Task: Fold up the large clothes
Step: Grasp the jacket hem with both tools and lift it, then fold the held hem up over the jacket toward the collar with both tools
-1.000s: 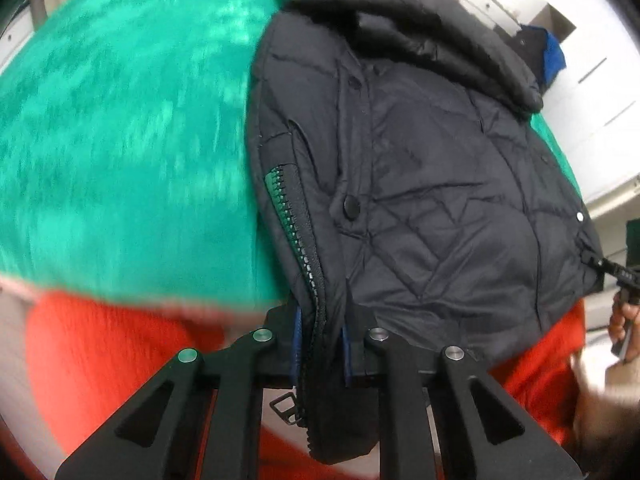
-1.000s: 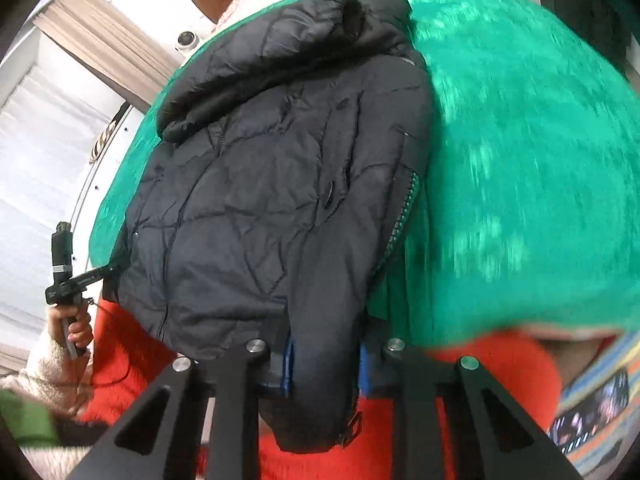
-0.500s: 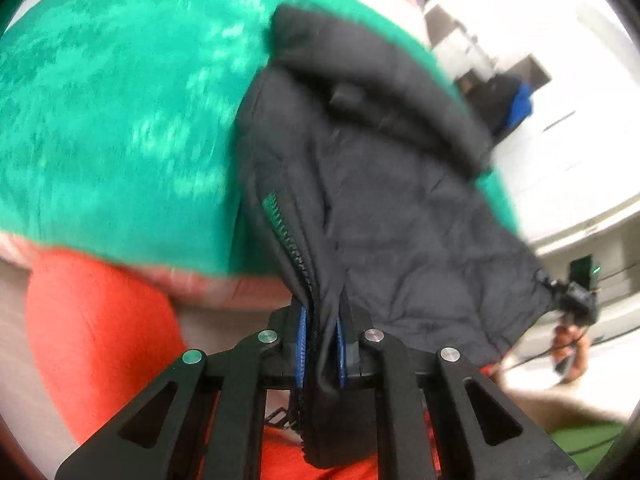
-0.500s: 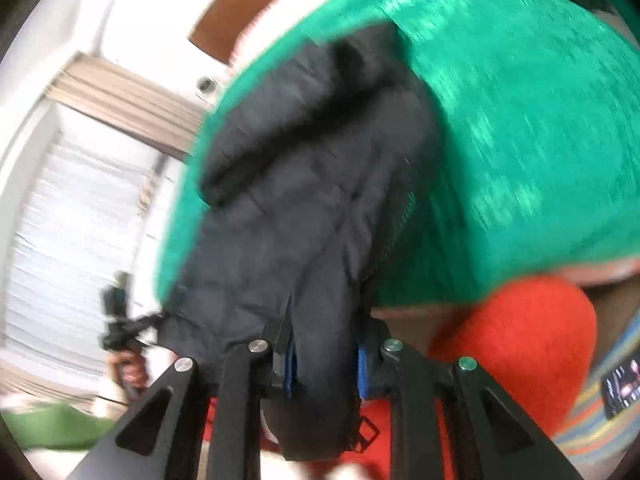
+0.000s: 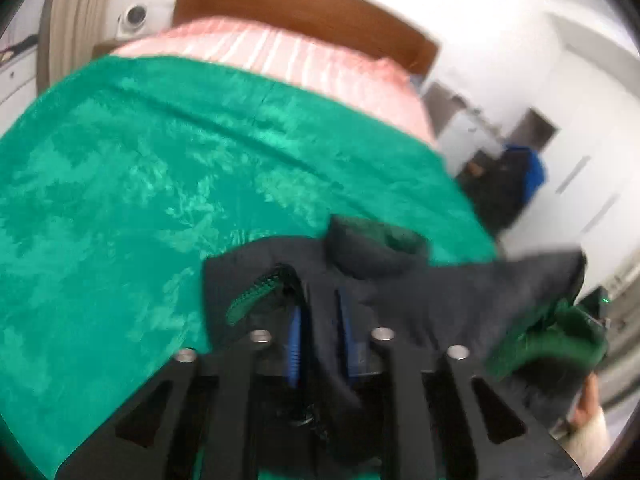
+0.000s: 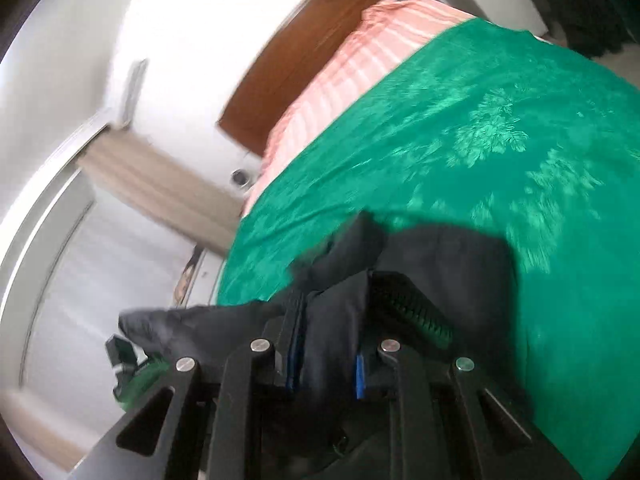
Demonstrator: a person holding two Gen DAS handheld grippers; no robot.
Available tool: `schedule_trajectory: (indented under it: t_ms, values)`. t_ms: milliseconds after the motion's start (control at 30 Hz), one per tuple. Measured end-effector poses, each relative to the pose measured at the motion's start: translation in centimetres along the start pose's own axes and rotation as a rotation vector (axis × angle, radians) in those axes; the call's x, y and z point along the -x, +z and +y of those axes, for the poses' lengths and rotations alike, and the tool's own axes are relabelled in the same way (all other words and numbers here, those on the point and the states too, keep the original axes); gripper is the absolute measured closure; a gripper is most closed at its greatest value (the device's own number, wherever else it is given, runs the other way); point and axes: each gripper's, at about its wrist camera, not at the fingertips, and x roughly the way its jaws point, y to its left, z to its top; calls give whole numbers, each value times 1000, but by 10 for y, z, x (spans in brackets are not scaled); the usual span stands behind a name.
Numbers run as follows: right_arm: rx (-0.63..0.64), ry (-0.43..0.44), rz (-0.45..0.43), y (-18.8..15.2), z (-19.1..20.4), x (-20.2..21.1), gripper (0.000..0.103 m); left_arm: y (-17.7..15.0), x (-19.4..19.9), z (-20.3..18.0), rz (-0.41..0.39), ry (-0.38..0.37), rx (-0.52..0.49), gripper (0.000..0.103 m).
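My left gripper point(image 5: 320, 344) is clamped on a fold of the black jacket point(image 5: 440, 296), fabric pinched between the blue pads point(image 5: 294, 348). My right gripper point(image 6: 326, 360) is clamped on the jacket point(image 6: 440, 264) too, cloth bunched between its fingers. The jacket hangs bunched right at both tools, over the near edge of the green bedspread point(image 5: 140, 184); its green-toothed zipper point(image 5: 252, 292) shows just beside my left fingers and beside my right ones in the right wrist view point(image 6: 420, 316). Green lining point(image 5: 552, 344) shows at the jacket's far end by my other hand. Beyond: pink striped pillow point(image 5: 280, 56), brown headboard point(image 5: 304, 4), beige curtain point(image 6: 160, 184), white wall point(image 6: 168, 32). Dark clothes with blue point(image 5: 516, 176) sit off the bed's far side. Both frames blurred.
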Motion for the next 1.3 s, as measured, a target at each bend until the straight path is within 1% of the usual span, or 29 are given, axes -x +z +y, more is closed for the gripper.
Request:
schedule_trajectory:
  t_ms: [33, 67, 100, 133, 167, 200, 233, 267, 300, 333, 367, 467, 500, 567, 633, 667, 700, 733, 767, 800, 833, 867, 900, 933, 967, 1000, 1100, 1200, 1300]
  values:
    - [-45, -11, 20, 5, -12, -18, 70, 6, -28, 4, 64, 15, 27, 63]
    - [-99, -13, 52, 8, -26, -35, 58, 10, -53, 13, 155, 26, 62, 56]
    - [-154, -8, 80, 9, -38, -47, 52, 7, -69, 19, 225, 29, 88, 55]
    - [-201, 13, 91, 7, -47, -52, 39, 7, -77, 27, 287, 15, 117, 55]
    - [-227, 63, 76, 5, -53, -51, 27, 9, -81, 35, 329, -24, 149, 55]
    - [-219, 89, 66, 1, -55, -45, 19, 9, -75, 44, 334, -83, 173, 51]
    - [-176, 101, 55, 3, -51, -37, 3, 11, -62, 53, 317, -145, 191, 48]
    - [-129, 93, 43, 4, -44, -27, 0, 15, -49, 60, 297, -186, 205, 41]
    - [-56, 75, 29, 6, -35, -17, 0, 18, -37, 65, 272, -207, 207, 28]
    - [38, 51, 25, 8, -23, -6, 0, 22, -24, 68, 233, -200, 191, 20]
    - [99, 34, 22, 10, -15, 2, 0, 26, -4, 72, 162, -165, 158, 7]
    - [389, -103, 54, -1, 24, 14, 0, 28, 36, 73, -4, -116, 64, 3]
    - [485, -162, 90, -8, 36, 8, 0, 25, 44, 72, -41, -109, 30, 3]
    - [562, -253, 156, -20, 42, -8, 0, 21, 46, 61, -70, -101, -41, 1]
    - [544, -296, 189, -26, 36, -34, 0, 10, 26, 44, -12, -93, -118, 0]
    - [515, -306, 200, -25, 29, -48, 0, 0, 2, 40, 70, -92, -156, 1]
    - [488, -315, 225, -23, 20, -61, 0, -5, -17, 39, 123, -74, -170, 1]
    - [457, -340, 257, -23, 11, -78, 0, -13, -40, 40, 174, -32, -175, 2]
    - [413, -348, 276, -25, 2, -88, 0, -21, -67, 42, 237, 41, -173, 2]
    - [376, -342, 280, -25, -5, -94, 1, -26, -80, 44, 269, 66, -166, 4]
    - [339, -339, 279, -24, -8, -98, 7, -30, -89, 48, 284, 55, -133, 9]
    - [313, -350, 266, -23, -9, -96, 25, -31, -90, 52, 275, 28, -92, 27]
    - [316, -360, 256, -21, -7, -93, 36, -32, -85, 58, 251, 9, -40, 47]
    - [341, -385, 241, -20, -3, -90, 60, -30, -81, 60, 231, 10, -23, 60]
    - [388, -422, 221, -19, 5, -83, 74, -27, -73, 60, 205, 21, -25, 76]
    - [445, -455, 202, -19, 17, -75, 78, -24, -67, 59, 187, 27, -35, 84]
    - [610, -539, 137, -22, 51, -59, 83, -13, -49, 48, 116, 53, -82, 90]
    - [738, -578, 13, -24, 87, -38, 84, -5, -30, 27, -20, 100, -151, 91]
    - [747, -582, -64, -17, 93, -42, 84, 1, -36, 14, -121, 175, -203, 90]
